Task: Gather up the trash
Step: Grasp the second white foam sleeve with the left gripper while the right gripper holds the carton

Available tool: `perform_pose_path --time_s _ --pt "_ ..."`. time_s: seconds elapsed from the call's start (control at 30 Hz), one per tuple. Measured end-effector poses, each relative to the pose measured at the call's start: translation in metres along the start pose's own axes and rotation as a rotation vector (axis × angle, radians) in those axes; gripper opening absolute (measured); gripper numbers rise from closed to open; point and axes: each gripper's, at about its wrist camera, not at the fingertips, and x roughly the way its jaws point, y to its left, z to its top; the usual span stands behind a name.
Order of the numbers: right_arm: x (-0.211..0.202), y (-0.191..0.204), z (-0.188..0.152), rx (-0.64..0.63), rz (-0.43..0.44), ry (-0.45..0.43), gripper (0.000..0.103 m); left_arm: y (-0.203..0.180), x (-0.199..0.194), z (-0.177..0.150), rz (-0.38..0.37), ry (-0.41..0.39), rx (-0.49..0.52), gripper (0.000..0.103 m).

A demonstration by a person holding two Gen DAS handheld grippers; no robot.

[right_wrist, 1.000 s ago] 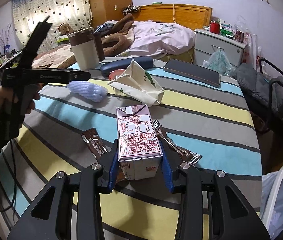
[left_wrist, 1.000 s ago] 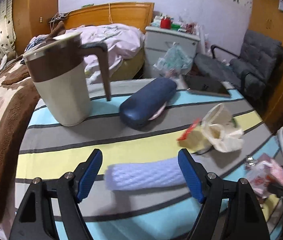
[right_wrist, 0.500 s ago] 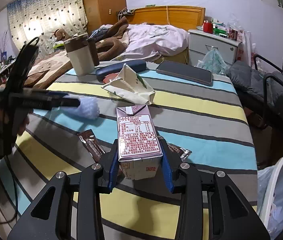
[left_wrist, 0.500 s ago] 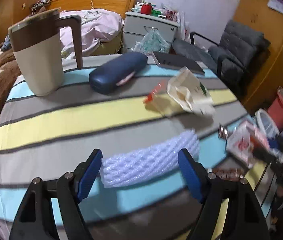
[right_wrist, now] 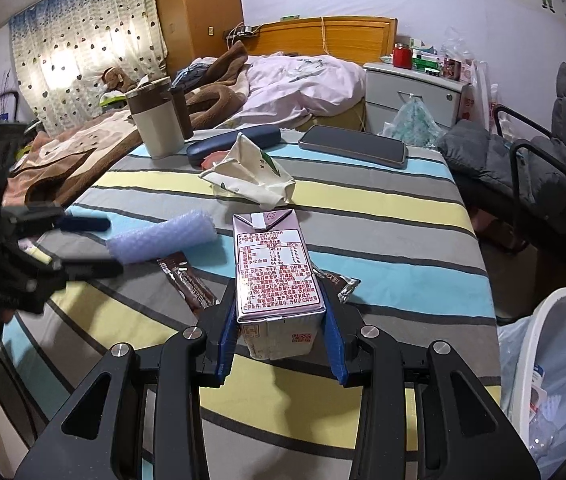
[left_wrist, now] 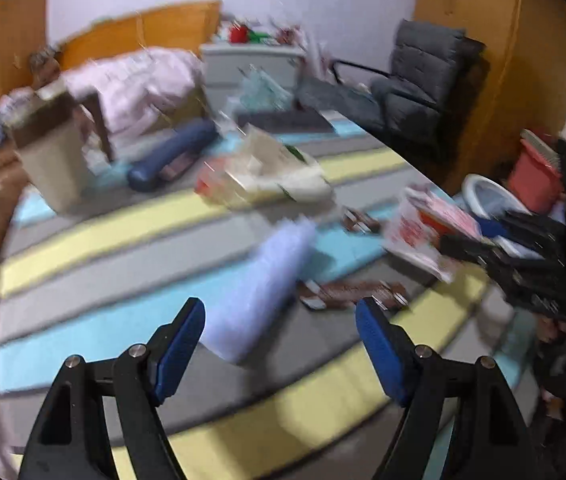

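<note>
- My left tongs (left_wrist: 281, 334) are spread wide, the bubble wrap roll (left_wrist: 261, 286) lying slanted between them.
- Blurry view: striped tabletop (left_wrist: 123, 232), brown wrapper (left_wrist: 353, 294) just beside the roll.

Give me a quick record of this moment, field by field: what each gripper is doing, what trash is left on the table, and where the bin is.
right gripper: shut on the milk carton
left gripper: open, bubble wrap roll lying between its jaws, not gripped
trash on striped table: bubble wrap roll, two brown wrappers, crumpled paper bag
not trash: mug, glasses case, phone
bin: white, lined with a bag, beside the table to the right in the right wrist view
</note>
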Motion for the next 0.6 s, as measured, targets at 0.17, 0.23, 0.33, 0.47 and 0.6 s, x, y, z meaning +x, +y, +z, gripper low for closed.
perform_pose_path --time_s 0.17,0.23,0.33,0.47,0.6 --pt "0.001 0.0 -0.002 0.001 0.007 0.003 0.04 0.018 0.018 0.013 -0.052 0.026 -0.056 0.08" --pt "0.001 -0.001 -0.002 0.003 0.007 0.002 0.04 0.019 0.032 0.013 -0.025 0.056 -0.05 0.079" --pt "0.001 -0.002 -0.002 0.005 0.005 0.001 0.04 0.02 0.047 0.012 -0.025 0.09 -0.053 0.079" --pt "0.003 -0.004 -0.003 0.009 0.005 0.005 0.04 0.016 0.057 0.011 -0.062 0.107 -0.044 0.07" --pt "0.004 -0.005 -0.004 0.014 0.006 0.007 0.04 0.013 0.061 0.01 -0.079 0.115 -0.053 0.058"
